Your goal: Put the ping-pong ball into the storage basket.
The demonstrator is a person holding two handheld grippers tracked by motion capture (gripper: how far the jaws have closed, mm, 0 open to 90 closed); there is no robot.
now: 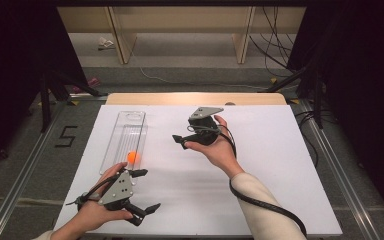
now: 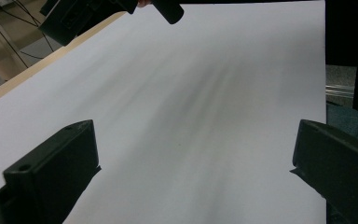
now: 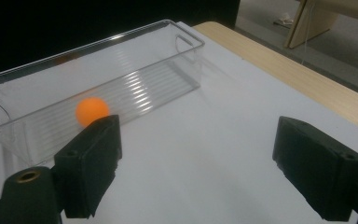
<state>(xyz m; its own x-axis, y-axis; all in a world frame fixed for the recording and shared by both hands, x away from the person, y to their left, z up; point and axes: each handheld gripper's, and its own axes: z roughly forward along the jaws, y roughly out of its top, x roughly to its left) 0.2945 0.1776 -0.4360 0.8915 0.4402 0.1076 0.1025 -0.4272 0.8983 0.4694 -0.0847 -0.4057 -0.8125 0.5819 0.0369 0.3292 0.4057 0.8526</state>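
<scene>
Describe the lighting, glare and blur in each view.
High view: white table evenly lit, surroundings dark, slightly soft. Left gripper view: streaky grey shadows across the sheet, near jaws blurred. Right gripper view: glare stripes on the clear bin, orange ball soft-edged, background black.

Bare white sheet (image 1: 260, 190) lies open; the clear bin (image 1: 125, 135) blocks its left side.

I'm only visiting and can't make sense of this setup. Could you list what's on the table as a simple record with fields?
surface: white table
container: clear plastic bin, long and narrow, at the table's left side
contents: one orange ball inside the bin, near its close end
left claw: open, holding nothing, just in front of the bin
right claw: open, holding nothing, mid-table, pointing toward the bin
who holds them: a person's hands
</scene>
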